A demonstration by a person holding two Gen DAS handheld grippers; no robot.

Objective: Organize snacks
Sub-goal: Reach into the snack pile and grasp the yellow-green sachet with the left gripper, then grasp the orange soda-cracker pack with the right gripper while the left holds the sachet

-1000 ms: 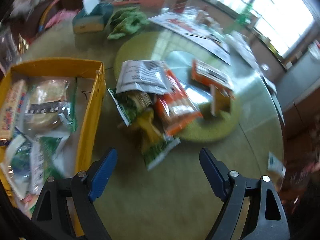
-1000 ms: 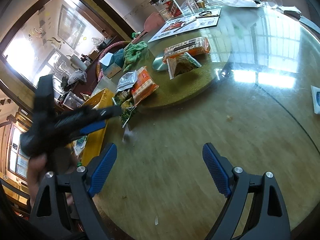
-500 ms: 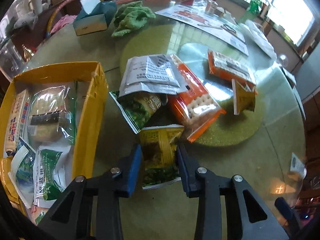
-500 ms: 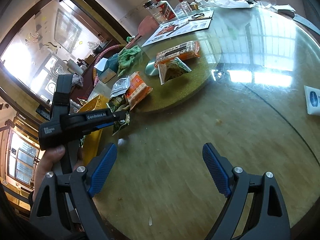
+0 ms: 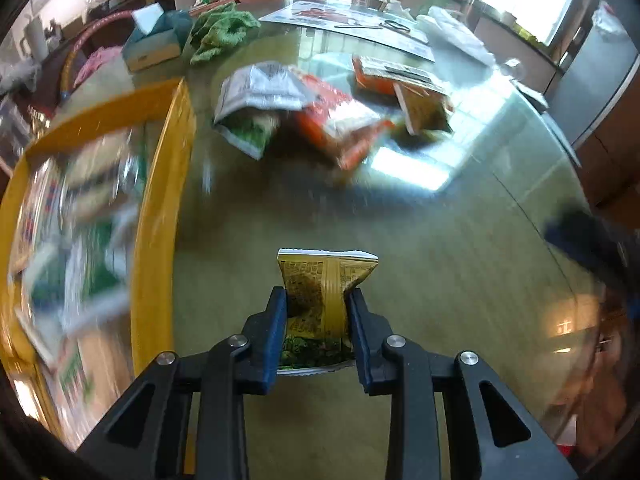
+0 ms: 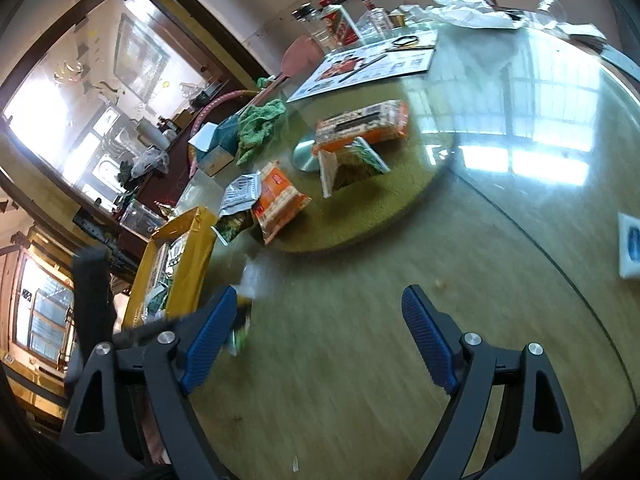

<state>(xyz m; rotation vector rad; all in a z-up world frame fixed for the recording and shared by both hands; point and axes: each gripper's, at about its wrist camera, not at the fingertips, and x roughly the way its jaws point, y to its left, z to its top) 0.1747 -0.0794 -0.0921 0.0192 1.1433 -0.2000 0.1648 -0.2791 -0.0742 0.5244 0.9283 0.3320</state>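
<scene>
The left gripper (image 5: pixel 316 320) has just been closing, and its jaws now stand narrow with the yellow packet (image 5: pixel 325 292) pinched between the pads — the film is creased in at both sides, so the grip looks firm. The packet stands clear of the pile it belongs with; the frame is too blurred to say whether its lower end touches the counter (image 5: pixel 440 240). The right gripper (image 6: pixel 320 344) hangs near the counter's near edge with its jaws wide and nothing between them.

The step in hand, as I read it, is the carry: one snack picked, on its way to the yellow box (image 5: pixel 160 208) at the counter's left edge, which already holds several packets. Four snacks lie toward the middle of the counter: a grey packet (image 5: pixel 260 88) resting on a green packet (image 5: pixel 248 132), an orange packet (image 5: pixel 340 120) beside them, and two more — a long orange one (image 5: pixel 384 78) and a brown pouch (image 5: pixel 424 114) — farther toward the far edge.

The next move calls for lifting the packet over the box's near wall, not dragging it against it, and letting go only once it is above a bare patch inside. The pinch sits low on a soft bag, so a quick swing might let it fold or slip. The right gripper looks free to reach for the orange packet meanwhile.
</scene>
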